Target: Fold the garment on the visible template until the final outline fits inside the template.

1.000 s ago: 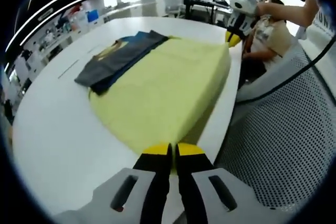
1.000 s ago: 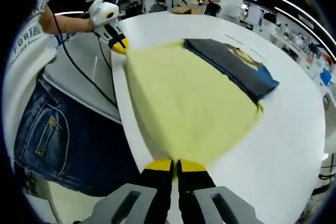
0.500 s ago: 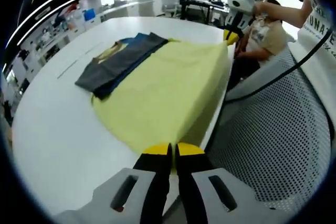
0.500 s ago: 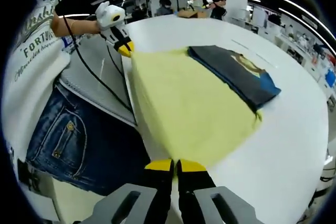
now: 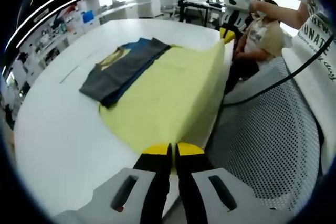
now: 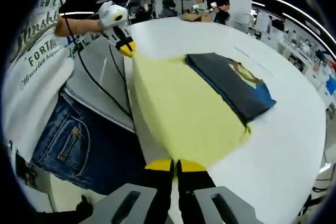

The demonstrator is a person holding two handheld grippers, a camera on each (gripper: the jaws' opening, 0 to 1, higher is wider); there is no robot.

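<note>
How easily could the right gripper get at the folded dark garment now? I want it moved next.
Probably not yet: the right gripper is shut on the yellow cloth; the dark garment lies uncovered beyond.

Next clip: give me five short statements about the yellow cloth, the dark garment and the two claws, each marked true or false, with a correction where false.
1. Both claws are shut on the yellow cloth: the left claw at one corner, the right claw at another. True.
2. The dark garment is spread flat and unfolded. False: it lies folded into a compact rectangle.
3. The dark garment sits partly on the yellow cloth. True.
4. The yellow cloth lies wholly flat on the white table. False: its held edge is lifted at the table's edge.
5. The dark garment is plain black all over. False: it shows blue and a yellowish print.
</note>
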